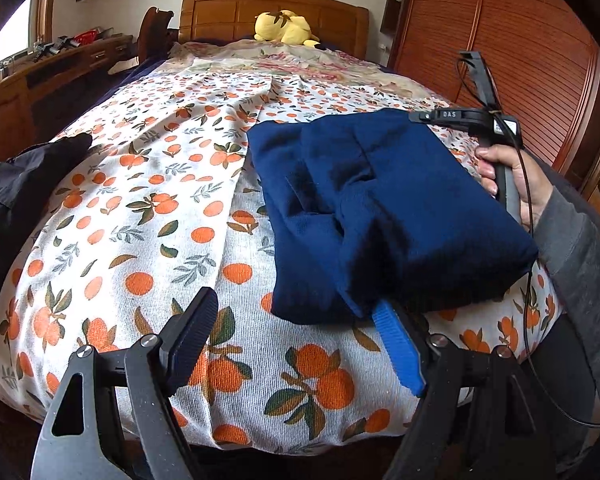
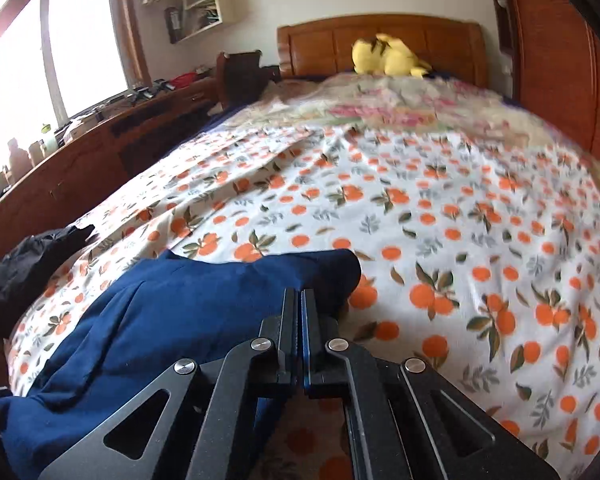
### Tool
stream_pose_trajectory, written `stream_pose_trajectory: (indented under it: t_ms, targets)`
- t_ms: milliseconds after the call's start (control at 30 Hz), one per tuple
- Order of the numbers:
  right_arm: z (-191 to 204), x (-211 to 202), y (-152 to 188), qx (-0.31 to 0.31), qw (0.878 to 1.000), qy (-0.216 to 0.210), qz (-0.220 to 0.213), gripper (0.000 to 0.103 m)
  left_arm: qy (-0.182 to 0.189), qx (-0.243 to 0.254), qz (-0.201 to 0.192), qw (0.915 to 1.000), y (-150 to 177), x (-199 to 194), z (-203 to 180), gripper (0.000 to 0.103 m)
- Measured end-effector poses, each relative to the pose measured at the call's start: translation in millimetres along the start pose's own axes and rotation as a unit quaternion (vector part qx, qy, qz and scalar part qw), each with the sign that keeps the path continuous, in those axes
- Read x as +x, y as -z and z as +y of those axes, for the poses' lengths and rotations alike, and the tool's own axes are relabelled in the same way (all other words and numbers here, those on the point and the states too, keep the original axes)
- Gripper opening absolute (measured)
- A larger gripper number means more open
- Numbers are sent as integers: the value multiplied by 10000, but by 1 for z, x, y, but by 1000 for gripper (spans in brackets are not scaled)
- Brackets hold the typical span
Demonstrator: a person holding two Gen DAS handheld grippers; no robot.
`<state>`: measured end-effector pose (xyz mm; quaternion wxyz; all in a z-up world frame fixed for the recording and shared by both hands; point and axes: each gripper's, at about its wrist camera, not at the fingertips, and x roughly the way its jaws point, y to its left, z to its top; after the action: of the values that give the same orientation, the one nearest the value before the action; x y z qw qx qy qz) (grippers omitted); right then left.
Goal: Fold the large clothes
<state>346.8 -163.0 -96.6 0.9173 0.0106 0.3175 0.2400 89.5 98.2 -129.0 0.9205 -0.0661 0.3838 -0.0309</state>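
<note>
A folded navy blue garment (image 1: 380, 208) lies on the orange-print bedsheet (image 1: 148, 216), near the bed's front right. My left gripper (image 1: 296, 312) is open and empty, its blue-padded finger (image 1: 398, 344) just under the garment's near edge. In the right wrist view the garment (image 2: 172, 320) lies at lower left and hangs over the bed edge. My right gripper (image 2: 299, 300) has its jaws pressed together at the garment's right end; I cannot tell whether cloth is pinched between them. The right gripper's body and the hand holding it (image 1: 500, 172) show beside the garment.
A black garment (image 1: 16, 196) lies bunched at the bed's left edge. A yellow plush toy (image 1: 286, 28) sits by the wooden headboard. A wooden desk (image 2: 100, 148) stands left of the bed, a wooden wardrobe (image 1: 520, 48) to the right.
</note>
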Motion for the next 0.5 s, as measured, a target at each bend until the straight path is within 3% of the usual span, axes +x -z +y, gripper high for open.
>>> stream_pose_trajectory:
  t_ms: [200, 300, 367, 433, 500]
  targets:
    - [-7, 10, 8, -112, 9995, -59, 275, 1, -86, 132, -13, 9999, -2, 1, -5, 80]
    - [-10, 13, 6, -105, 9992, -123, 370, 9, -88, 106, -4, 9999, -1, 1, -4, 80]
    - [-7, 13, 6, -142, 9989, -105, 428, 21, -107, 104, -45, 9999, 1, -1, -5, 77]
    - [-1, 18, -1, -138, 9984, -115, 540, 49, -21, 108, -45, 9999, 4, -3, -7, 70]
    - [0, 26, 1, -145, 9975, -147, 683, 59, -6, 138, -26, 9999, 6, -6, -10, 66]
